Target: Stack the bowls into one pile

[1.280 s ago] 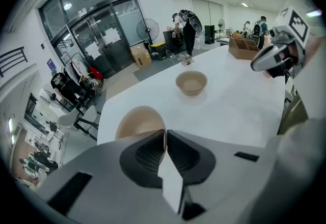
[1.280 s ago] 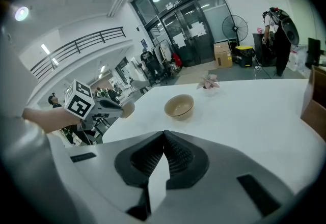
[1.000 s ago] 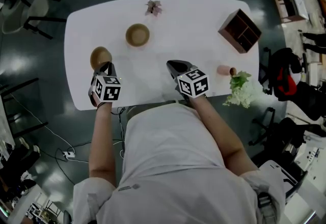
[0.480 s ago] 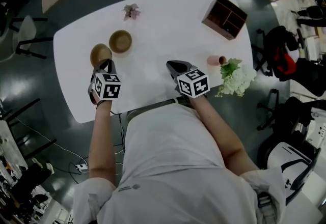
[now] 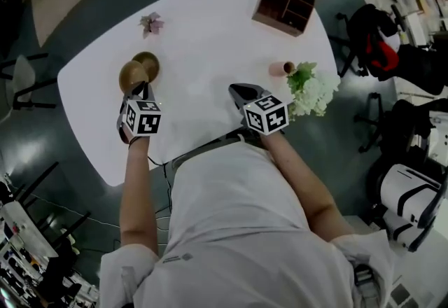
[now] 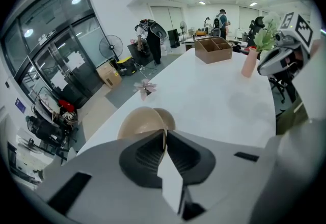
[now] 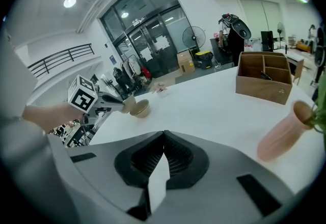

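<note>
Two tan wooden bowls are on the left of the white table (image 5: 210, 54). My left gripper (image 5: 139, 92) is shut on the rim of the nearer bowl (image 5: 132, 76), which is tilted and touches or overlaps the other bowl (image 5: 149, 61). The left gripper view has the held bowl (image 6: 141, 122) right in front of the jaws, its thin rim pinched between them, and the second bowl (image 6: 166, 117) just behind. My right gripper (image 5: 242, 94) is shut and empty at the table's near edge. From the right gripper view both bowls (image 7: 139, 109) sit far left.
A wooden compartment box (image 5: 283, 5) stands at the far right corner. A pink vase (image 5: 283, 68) lies on its side with white flowers (image 5: 309, 90) by the right edge. A small pink flower (image 5: 151, 22) is beyond the bowls. Chairs and bags surround the table.
The left gripper has carried its bowl from well apart to right up against the second bowl. The right gripper has stayed in place. The head camera has turned.
</note>
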`<state>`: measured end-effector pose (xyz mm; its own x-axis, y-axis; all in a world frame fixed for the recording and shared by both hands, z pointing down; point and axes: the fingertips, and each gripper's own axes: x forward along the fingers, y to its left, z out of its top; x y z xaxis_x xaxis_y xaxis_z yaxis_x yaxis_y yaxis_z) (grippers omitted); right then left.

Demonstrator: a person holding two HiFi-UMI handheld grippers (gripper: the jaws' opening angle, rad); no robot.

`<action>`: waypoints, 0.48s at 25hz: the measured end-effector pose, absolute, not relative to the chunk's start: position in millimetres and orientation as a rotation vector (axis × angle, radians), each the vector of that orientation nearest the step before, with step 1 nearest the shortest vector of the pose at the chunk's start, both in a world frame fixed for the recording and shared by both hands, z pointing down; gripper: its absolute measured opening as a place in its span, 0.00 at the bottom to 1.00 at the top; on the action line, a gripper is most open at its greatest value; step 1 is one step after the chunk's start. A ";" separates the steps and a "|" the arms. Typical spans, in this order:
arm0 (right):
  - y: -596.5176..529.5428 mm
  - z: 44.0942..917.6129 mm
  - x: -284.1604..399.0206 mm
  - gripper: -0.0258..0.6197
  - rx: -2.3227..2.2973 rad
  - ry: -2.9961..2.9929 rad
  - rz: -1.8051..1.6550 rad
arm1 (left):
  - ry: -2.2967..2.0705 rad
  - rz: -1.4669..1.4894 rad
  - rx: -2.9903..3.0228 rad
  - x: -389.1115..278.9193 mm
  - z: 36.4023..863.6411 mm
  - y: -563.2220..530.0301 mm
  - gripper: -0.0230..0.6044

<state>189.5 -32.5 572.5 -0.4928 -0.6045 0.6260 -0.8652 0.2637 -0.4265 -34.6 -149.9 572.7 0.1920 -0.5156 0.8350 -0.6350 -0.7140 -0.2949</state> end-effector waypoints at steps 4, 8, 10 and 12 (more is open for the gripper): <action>-24.7 577.3 198.4 0.05 1.390 -2.170 1.104 | -1.080 1.579 2.355 -22.8 583.0 -153.2 0.07; -18.9 580.8 203.5 0.05 1.424 -2.144 1.133 | -1.035 1.612 2.367 -16.9 591.7 -157.5 0.07; -16.1 581.7 206.4 0.05 1.444 -2.128 1.146 | -1.010 1.626 2.372 -14.2 595.7 -160.1 0.07; -13.2 583.2 208.7 0.05 1.462 -2.110 1.160 | -0.986 1.632 2.376 -11.6 600.3 -163.2 0.07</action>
<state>208.7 -13.2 583.2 -0.4231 -0.6259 0.6552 -0.8886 0.1451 -0.4351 -11.6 -163.2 600.3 0.2184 -0.4525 0.8646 -0.5545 -0.7866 -0.2716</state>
